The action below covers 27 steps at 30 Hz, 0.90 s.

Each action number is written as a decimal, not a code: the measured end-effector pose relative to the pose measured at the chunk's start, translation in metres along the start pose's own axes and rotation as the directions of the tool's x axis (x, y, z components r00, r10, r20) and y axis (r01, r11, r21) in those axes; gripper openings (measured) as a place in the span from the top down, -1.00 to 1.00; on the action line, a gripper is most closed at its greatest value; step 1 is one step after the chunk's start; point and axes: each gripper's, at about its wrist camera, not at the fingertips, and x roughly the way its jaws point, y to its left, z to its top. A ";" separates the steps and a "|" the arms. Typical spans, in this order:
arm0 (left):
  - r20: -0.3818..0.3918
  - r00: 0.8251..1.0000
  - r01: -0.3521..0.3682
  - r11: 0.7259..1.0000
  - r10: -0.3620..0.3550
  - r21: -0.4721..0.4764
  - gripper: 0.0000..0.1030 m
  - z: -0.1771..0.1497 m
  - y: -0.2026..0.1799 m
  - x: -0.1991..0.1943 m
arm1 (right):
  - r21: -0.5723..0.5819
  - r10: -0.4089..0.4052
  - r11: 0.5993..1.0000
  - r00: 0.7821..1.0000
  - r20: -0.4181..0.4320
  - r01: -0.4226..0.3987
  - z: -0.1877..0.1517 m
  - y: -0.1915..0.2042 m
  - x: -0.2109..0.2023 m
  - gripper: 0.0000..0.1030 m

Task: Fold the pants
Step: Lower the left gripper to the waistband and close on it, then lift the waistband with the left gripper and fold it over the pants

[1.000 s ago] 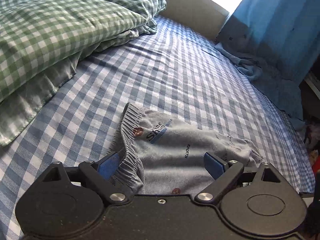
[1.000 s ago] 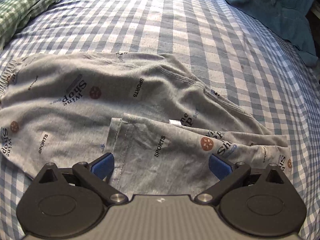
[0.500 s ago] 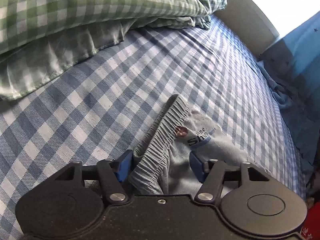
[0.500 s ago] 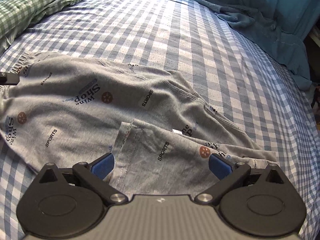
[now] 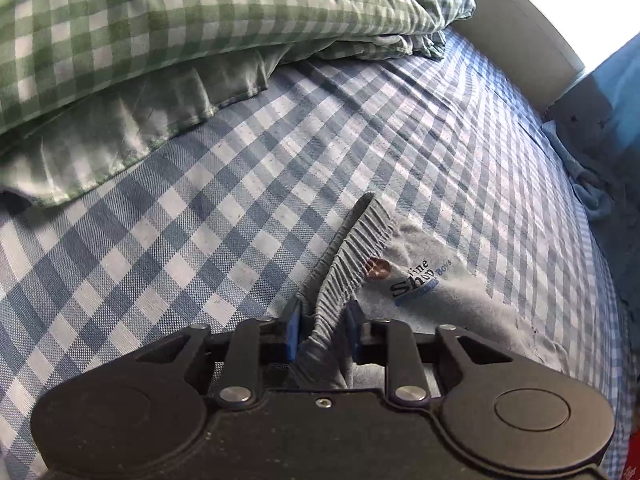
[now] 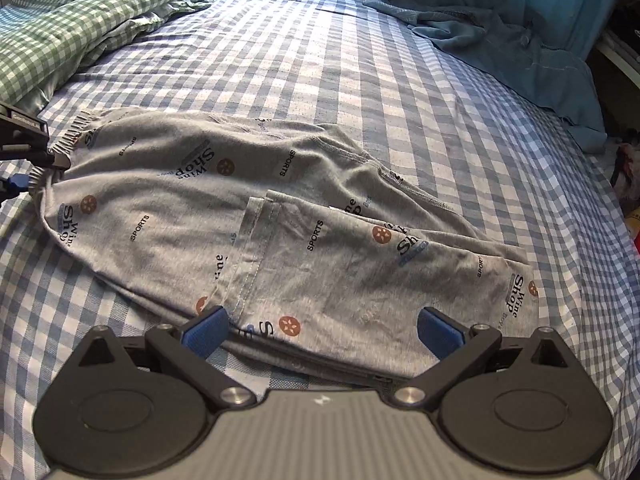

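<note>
Grey printed pants point(image 6: 248, 216) lie on the blue checked bed, with the legs folded back over the body toward the front. My left gripper point(image 5: 322, 330) is shut on the gathered elastic waistband point(image 5: 352, 248) at the pants' left end; it also shows at the left edge of the right wrist view point(image 6: 24, 148). My right gripper point(image 6: 322, 330) is open, its blue pads to either side of the folded leg section at the near edge, gripping nothing.
Green checked pillows point(image 5: 160, 40) are stacked at the far left, also in the right wrist view point(image 6: 80, 20). A crumpled blue blanket point(image 6: 520, 40) lies at the far right. The blue checked sheet point(image 6: 320, 60) stretches beyond the pants. A pale headboard point(image 5: 520, 20) stands behind.
My left gripper has closed from open onto the waistband and turned left toward the pillows. My right gripper has drawn back slightly, staying open over the folded legs.
</note>
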 end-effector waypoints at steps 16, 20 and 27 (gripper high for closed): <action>0.145 0.976 0.114 0.944 -0.165 0.310 0.79 -0.013 -0.120 -0.079 | 0.112 -0.009 0.994 0.999 0.049 0.003 -0.025 -0.072 -0.011 -1.00; 0.147 0.959 0.166 0.899 -0.243 0.404 0.79 -0.029 -0.168 -0.102 | 0.122 -0.019 0.992 0.997 0.069 0.011 -0.029 -0.102 -0.010 -1.00; 0.074 0.941 0.236 0.797 -0.330 0.556 0.79 -0.086 -0.256 -0.134 | 0.102 -0.007 0.995 0.994 0.112 -0.004 -0.042 -0.172 -0.007 -1.00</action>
